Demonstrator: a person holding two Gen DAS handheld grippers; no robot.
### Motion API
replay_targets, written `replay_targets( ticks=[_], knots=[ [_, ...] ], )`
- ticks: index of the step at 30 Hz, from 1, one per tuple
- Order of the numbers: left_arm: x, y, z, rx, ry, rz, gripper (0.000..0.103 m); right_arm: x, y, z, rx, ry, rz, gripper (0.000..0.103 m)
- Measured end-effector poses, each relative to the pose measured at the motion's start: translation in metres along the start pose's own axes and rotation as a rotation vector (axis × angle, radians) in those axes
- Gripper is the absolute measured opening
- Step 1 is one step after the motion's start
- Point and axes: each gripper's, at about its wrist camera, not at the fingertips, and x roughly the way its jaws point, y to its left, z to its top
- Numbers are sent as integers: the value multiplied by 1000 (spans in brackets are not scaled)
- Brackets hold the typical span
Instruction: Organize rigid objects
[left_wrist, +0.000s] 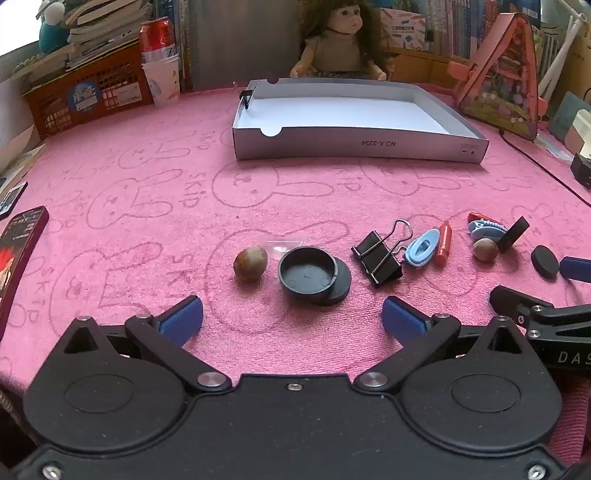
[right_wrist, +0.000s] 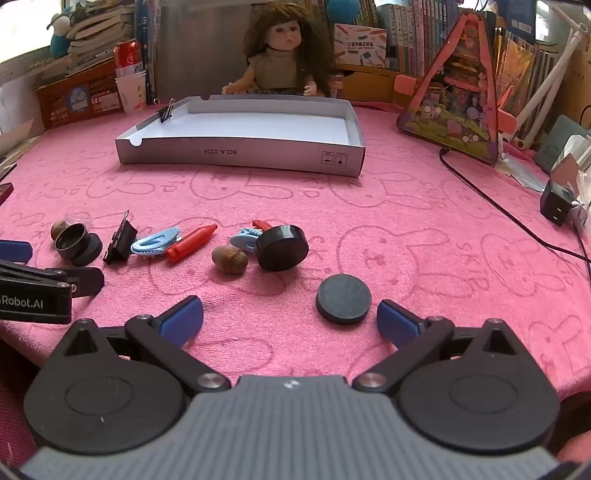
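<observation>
Small items lie in a row on the pink cloth: a nut, a black round cap on a disc, a black binder clip, a blue clip, a red crayon, a second nut, a thick black puck and a flat black disc. A grey cardboard tray stands behind them with a small binder clip on its rim. My left gripper is open before the cap. My right gripper is open just behind the flat disc.
A doll sits behind the tray. A red crate, a can and a paper cup stand at the back left, a pink triangular toy house and books at the back right. A black cable and an adapter lie at the right.
</observation>
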Motion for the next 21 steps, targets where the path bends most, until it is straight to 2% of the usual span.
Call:
replay_targets(
  ticks=[21],
  knots=[
    [1, 0, 0, -10, 12, 5, 103, 1, 1, 0, -2, 8, 1, 103]
  ],
)
